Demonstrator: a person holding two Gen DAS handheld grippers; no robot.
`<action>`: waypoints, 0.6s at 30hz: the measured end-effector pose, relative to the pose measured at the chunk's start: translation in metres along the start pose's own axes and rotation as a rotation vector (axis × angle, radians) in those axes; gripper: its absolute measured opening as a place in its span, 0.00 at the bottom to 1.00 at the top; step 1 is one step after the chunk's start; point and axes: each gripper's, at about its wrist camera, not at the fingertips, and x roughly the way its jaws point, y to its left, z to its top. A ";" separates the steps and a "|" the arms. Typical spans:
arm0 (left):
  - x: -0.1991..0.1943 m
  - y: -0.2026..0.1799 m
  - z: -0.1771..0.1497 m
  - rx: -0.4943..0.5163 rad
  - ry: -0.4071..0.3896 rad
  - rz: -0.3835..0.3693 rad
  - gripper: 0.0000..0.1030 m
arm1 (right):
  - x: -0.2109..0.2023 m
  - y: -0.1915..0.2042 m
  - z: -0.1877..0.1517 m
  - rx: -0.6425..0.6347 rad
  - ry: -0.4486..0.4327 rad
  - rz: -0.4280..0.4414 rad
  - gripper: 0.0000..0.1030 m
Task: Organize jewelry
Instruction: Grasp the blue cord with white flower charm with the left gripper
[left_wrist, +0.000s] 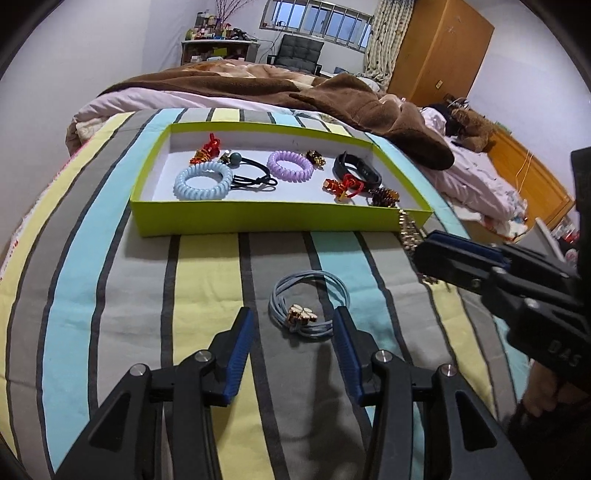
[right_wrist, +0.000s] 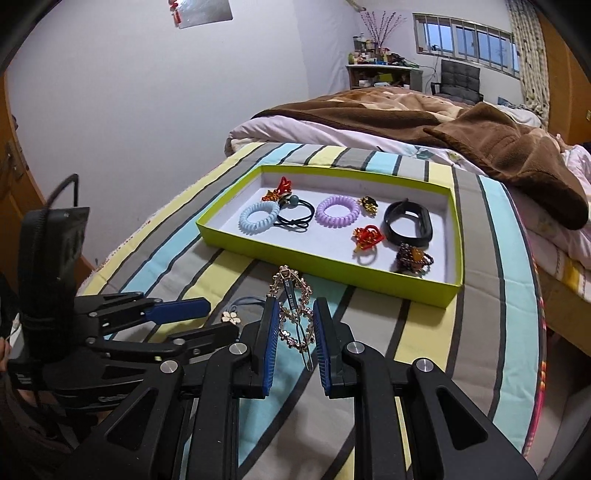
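Note:
A lime-green tray (left_wrist: 258, 219) (right_wrist: 325, 266) lies on the striped bedspread and holds several hair ties, charms and a black band. A blue cord hair tie with a gold flower (left_wrist: 308, 308) (right_wrist: 232, 315) lies on the bedspread in front of the tray. My left gripper (left_wrist: 293, 319) is open, with its fingers on either side of the tie's near end. My right gripper (right_wrist: 295, 306) (left_wrist: 424, 245) is shut on a gold jewelled hair clip (right_wrist: 293, 314) (left_wrist: 408, 229), held just above the bedspread near the tray's front right corner.
A brown blanket (left_wrist: 332, 92) and pink quilt (left_wrist: 476, 177) lie bunched behind and right of the tray. A wooden wardrobe (left_wrist: 439, 51), chair (left_wrist: 299, 51) and cluttered shelf stand far back. The bed's edge (right_wrist: 539, 314) falls off at the right.

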 end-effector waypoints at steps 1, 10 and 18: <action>0.003 -0.002 0.000 0.006 0.006 0.016 0.45 | -0.001 -0.001 -0.001 0.003 -0.002 0.003 0.19; 0.010 -0.013 0.000 0.061 -0.003 0.095 0.45 | -0.007 -0.008 -0.007 0.022 -0.014 0.005 0.19; 0.010 -0.016 -0.002 0.083 -0.009 0.114 0.36 | -0.008 -0.010 -0.009 0.023 -0.017 0.002 0.19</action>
